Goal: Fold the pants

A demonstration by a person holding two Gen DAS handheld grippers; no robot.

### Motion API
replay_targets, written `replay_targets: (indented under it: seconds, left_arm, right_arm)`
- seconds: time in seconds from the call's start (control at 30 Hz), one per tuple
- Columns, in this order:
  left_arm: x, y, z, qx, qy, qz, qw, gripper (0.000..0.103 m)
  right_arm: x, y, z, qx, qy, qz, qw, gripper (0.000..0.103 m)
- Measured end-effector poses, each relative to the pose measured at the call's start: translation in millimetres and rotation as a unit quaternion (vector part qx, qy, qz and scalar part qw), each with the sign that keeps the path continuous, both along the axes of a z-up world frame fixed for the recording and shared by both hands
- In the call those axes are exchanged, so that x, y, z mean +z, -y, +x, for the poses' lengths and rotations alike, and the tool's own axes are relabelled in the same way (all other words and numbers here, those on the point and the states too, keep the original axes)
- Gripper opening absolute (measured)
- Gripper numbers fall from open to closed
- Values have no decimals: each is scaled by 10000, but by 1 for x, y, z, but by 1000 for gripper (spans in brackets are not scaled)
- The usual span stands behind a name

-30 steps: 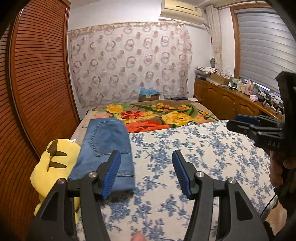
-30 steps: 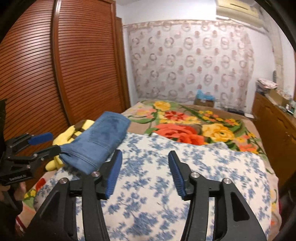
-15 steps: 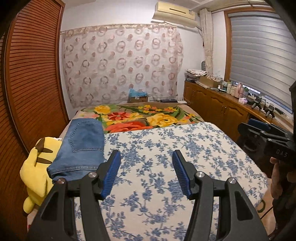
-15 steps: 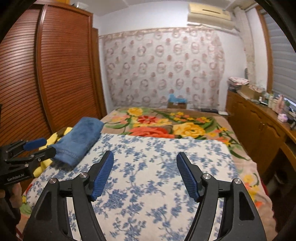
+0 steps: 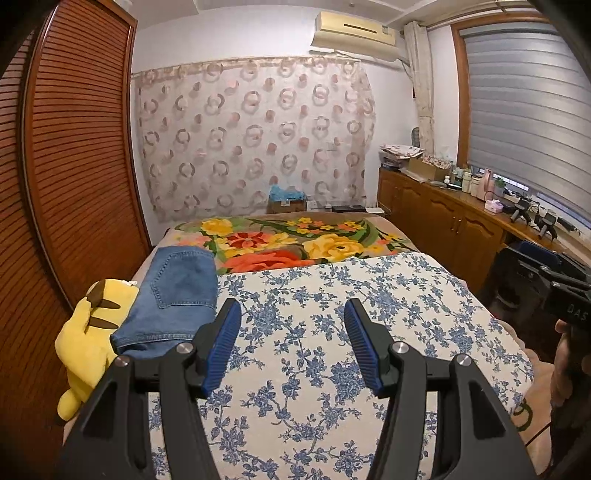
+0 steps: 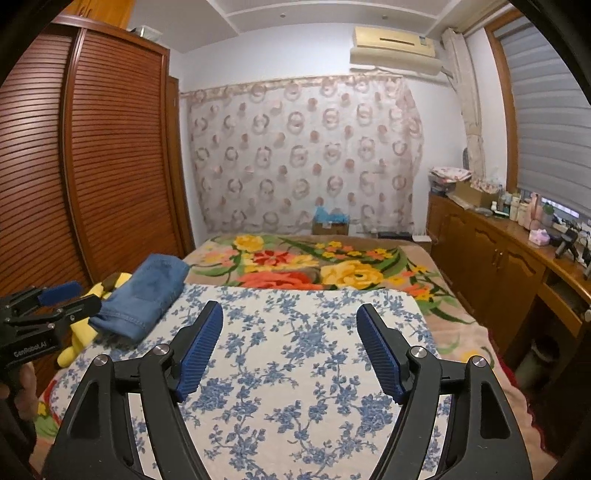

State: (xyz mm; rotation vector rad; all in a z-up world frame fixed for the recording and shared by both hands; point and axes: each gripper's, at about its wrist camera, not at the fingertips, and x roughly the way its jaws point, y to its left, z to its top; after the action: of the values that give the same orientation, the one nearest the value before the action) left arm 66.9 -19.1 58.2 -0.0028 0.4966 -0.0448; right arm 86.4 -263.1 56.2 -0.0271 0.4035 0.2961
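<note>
Both grippers hang over the bed, and neither one is carrying anything. The left gripper has its blue-padded fingers set apart, with only the blue-flowered white quilt showing between them. The right gripper stands wider; its jaws have just been opening, and there too only quilt lies in the gap.

Now to the pants: a folded bundle of blue denim, back pocket facing up, lying on the quilt's far left corner, clear of both grippers. From the right wrist view the same bundle sits at the quilt's left edge, with its stitched hem toward the camera.

Pressed against the pants on the side away from the quilt is a yellow plush toy with dark ear tips, lying along the bed's left edge. Beyond the quilt's far edge, a bright flower-patterned blanket covers the rest of the bed up to the curtain with ring motifs.

Left of the quilt runs a slatted wooden wardrobe. Right of it stands a wooden cabinet whose worktop is crowded with bottles and boxes, below a window blind. An air conditioner is mounted high above the curtain.

At the right edge of the left wrist view, a hand grips the handle of the right gripper, off the quilt's right side.
</note>
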Motion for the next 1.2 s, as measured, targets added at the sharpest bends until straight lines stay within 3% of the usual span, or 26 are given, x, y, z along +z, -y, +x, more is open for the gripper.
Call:
replay_targets:
  seconds: [1.2]
  left_arm:
    - [0,-1,-6,87,7,-47,10000,58]
  right_arm:
    - [-1,6,-7,-14,-12,8,10000,77]
